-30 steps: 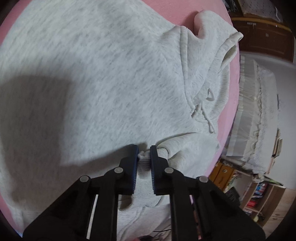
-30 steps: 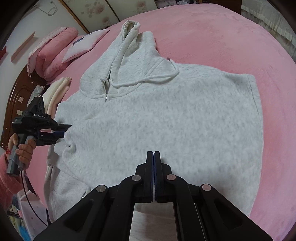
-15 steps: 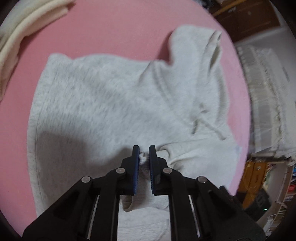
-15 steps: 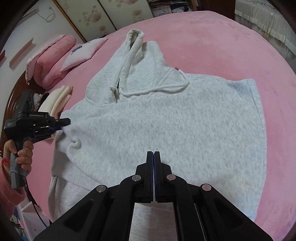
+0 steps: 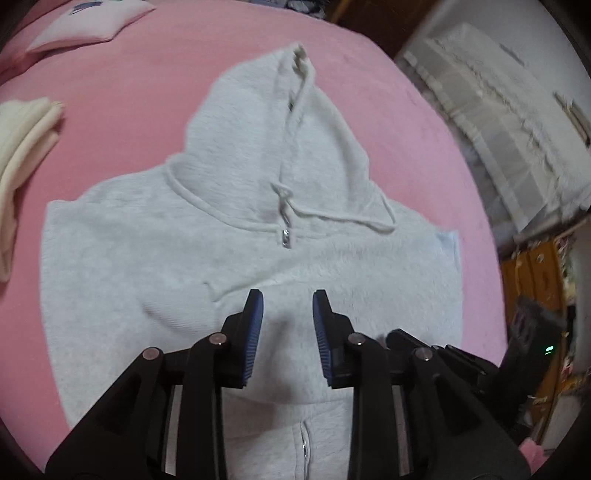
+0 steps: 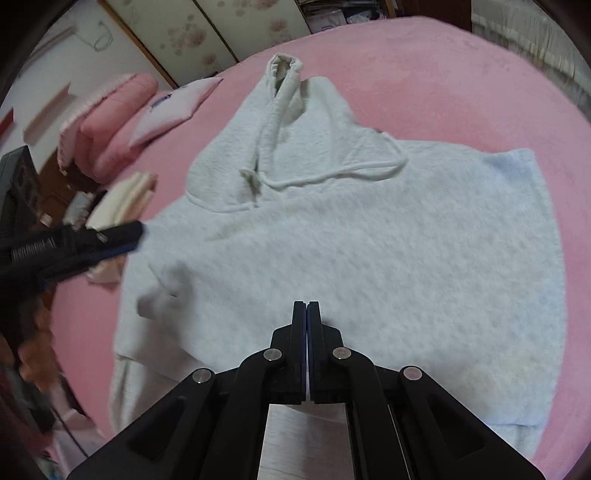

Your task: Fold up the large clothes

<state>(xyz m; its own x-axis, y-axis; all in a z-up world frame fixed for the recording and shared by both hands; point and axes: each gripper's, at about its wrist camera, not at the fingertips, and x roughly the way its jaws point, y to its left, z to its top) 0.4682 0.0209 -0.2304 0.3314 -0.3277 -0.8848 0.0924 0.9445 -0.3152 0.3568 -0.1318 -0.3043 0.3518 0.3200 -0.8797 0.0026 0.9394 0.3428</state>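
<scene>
A light grey zip hoodie (image 5: pixel 258 251) lies flat on the pink bed (image 5: pixel 129 122), hood (image 5: pixel 288 122) pointing away. One sleeve is folded in over the body, its cuff (image 5: pixel 177 314) lying near the chest. My left gripper (image 5: pixel 288 306) hangs above the hoodie's middle with its jaws opening and nothing between the blue pads. In the right wrist view it (image 6: pixel 122 236) shows blurred at the hoodie's left edge. My right gripper (image 6: pixel 306 306) is shut with nothing in it, over the near part of the hoodie (image 6: pixel 369 258).
Folded cream clothes (image 5: pixel 22 147) lie on the bed left of the hoodie. Pink pillows (image 6: pixel 110 118) and a pale cushion (image 5: pixel 88 22) sit at the head end. A white lace-covered piece (image 5: pixel 498 110) and wooden drawers (image 5: pixel 532 273) stand past the bed's right edge.
The left gripper has let go of the sleeve cuff, opened, lifted and rolled away from the hoodie. The sleeve now rests folded on the body. The right gripper has hardly moved.
</scene>
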